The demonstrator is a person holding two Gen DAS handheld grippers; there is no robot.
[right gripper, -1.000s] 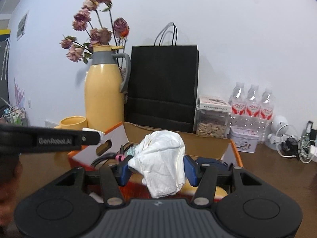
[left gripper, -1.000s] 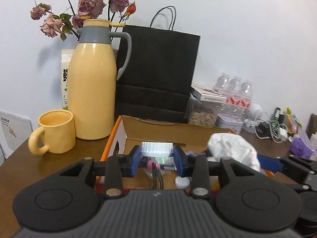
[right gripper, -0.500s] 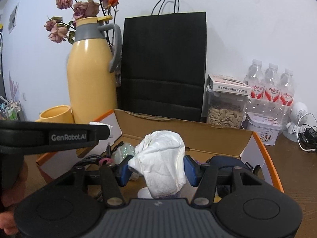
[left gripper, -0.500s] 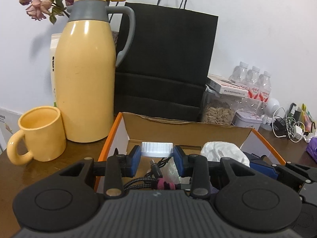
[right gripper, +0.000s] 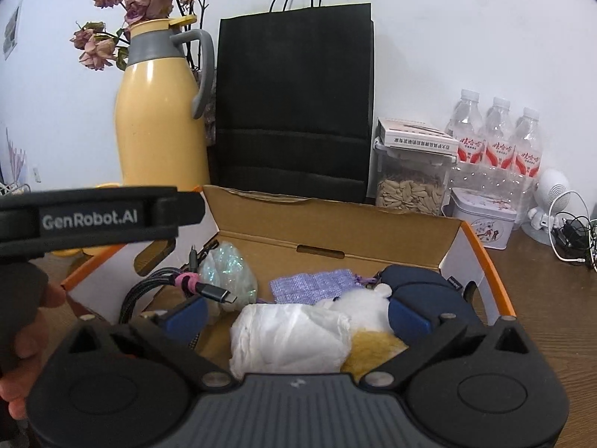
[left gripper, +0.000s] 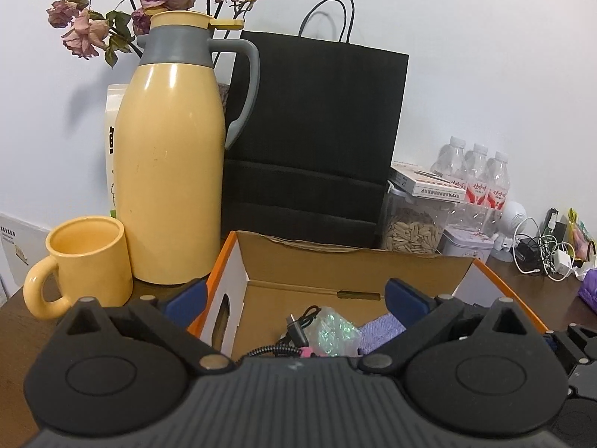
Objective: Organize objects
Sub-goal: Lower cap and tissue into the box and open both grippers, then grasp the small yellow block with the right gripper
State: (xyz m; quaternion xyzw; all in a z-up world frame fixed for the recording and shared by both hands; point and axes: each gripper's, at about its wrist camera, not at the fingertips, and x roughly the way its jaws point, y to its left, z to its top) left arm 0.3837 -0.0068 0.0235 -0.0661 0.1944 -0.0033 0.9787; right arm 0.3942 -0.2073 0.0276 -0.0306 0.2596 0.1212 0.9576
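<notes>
Left hand-held gripper (left gripper: 294,295) and right hand-held gripper (right gripper: 296,308): jaws just sprung wide, both released, nothing clamped. White crumpled tissue (right gripper: 291,336) now loose inside the cardboard box (right gripper: 335,231), below the right jaws; the left's small white-capped item no longer visible. Both drops apparently done.

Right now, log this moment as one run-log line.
left gripper: open, just opened, empty | right gripper: open, just opened, white tissue wad lying loose between fingers | cardboard box: holds wad, cable, purple pouch
</notes>
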